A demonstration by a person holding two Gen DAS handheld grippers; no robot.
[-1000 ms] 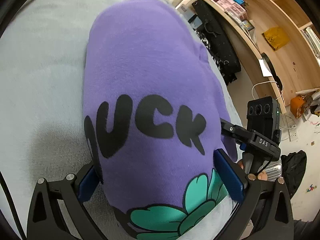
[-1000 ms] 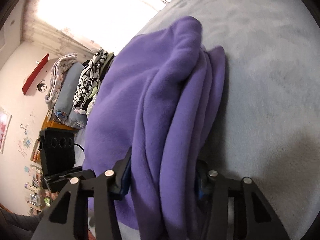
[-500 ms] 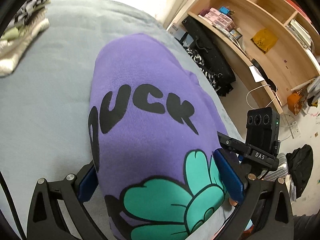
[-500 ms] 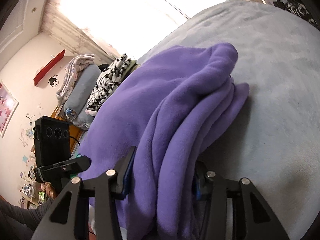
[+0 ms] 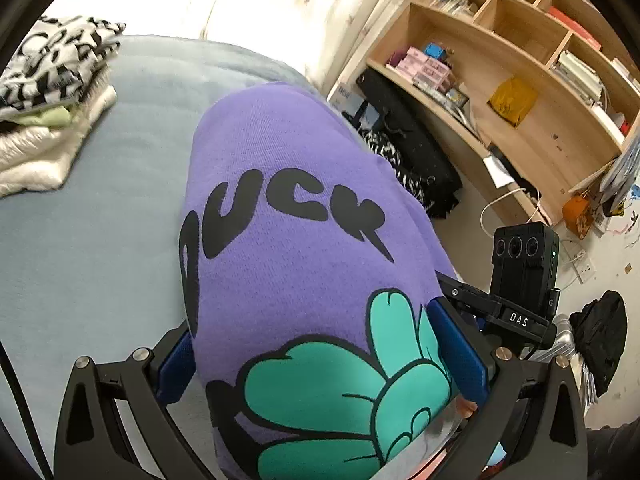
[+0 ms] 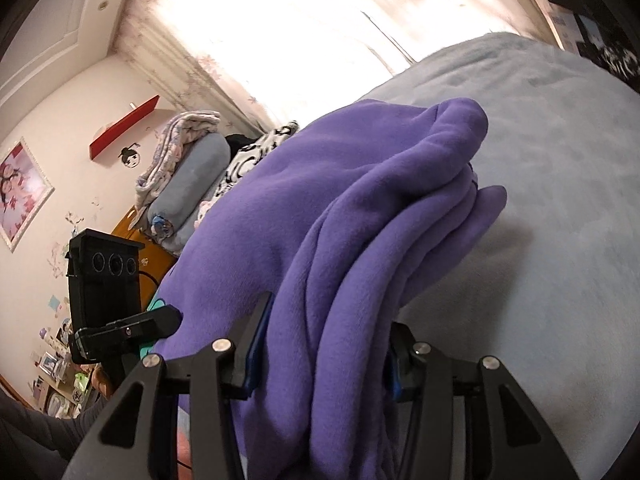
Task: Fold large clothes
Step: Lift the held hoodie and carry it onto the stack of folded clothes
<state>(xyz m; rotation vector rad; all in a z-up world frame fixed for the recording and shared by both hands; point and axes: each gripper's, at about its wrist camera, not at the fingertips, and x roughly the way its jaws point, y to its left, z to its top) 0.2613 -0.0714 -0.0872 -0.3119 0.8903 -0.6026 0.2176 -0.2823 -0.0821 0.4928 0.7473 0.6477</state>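
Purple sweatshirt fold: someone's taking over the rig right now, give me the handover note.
Left gripper: jaws shut on the purple sweatshirt, at the end with the teal hand print, printed side up.
Right gripper: jaws shut on the same sweatshirt's stacked plain purple layers.
Position: the sweatshirt is bunched into several layers, its far end over the grey bed cover. A pile of folded clothes sits on the bed, apart from it.
Done: the sweatshirt appears already folded into layers.
Left: probably set it down flat, release both grippers, tidy the edges.
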